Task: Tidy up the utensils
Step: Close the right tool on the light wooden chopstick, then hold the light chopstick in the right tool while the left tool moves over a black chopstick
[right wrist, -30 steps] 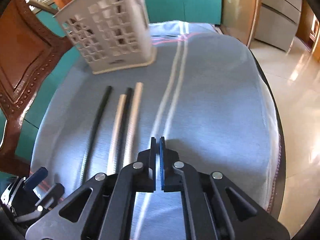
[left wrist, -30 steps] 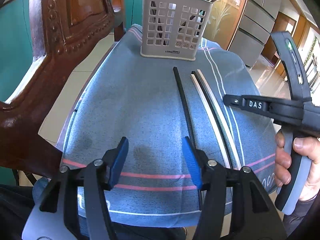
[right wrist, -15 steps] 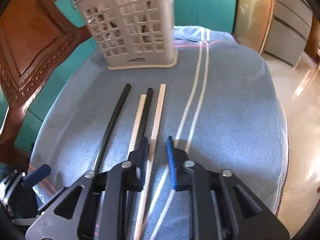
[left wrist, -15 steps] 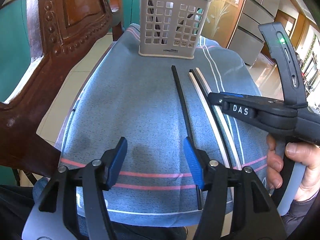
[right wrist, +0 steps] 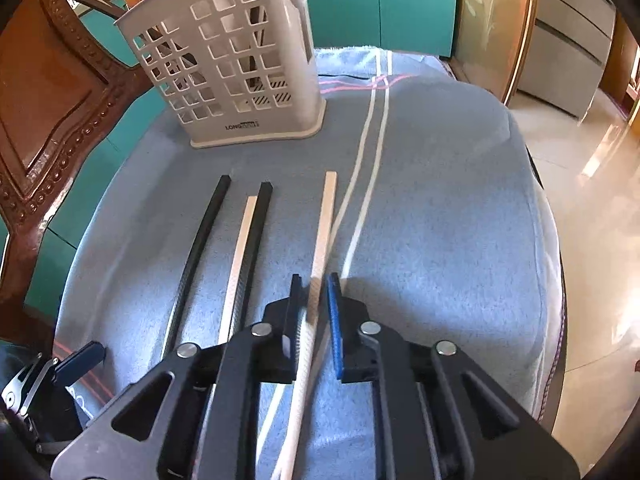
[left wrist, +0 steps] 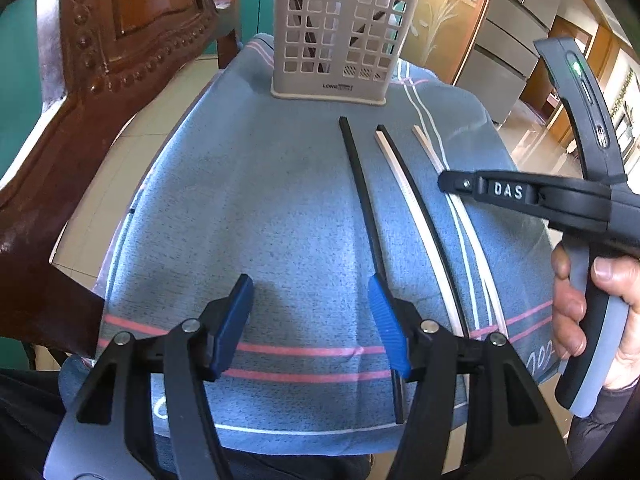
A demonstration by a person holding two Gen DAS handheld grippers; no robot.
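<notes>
Since the earlier frame, the rightmost pale chopstick [right wrist: 325, 236] has swung away from the other three and now lies apart from them, crossing the white stripes of the blue towel [right wrist: 440, 208], its far tip pointing toward the utensil holder [right wrist: 236, 64]. The right gripper [right wrist: 316, 292] has narrowed its jaws around this chopstick near mid-length; the left pad appears to touch it, while a slim gap remains at the right pad, so the grip is judged not yet complete. Beside it, toward the towel's left edge, lie a black chopstick [right wrist: 256, 240] touching a second pale chopstick [right wrist: 238, 256], then another black chopstick [right wrist: 200, 240] set apart. The holder stands upright at the towel's far edge and already contains dark utensils. The left gripper [left wrist: 312, 320] hovers wide open and empty over the near edge, by the near end of the leftmost black stick. To do this step well, the jaws should probably finish closing squarely on the stick's flat sides before lifting, keeping it level so it neither pivots nor drags the towel.
</notes>
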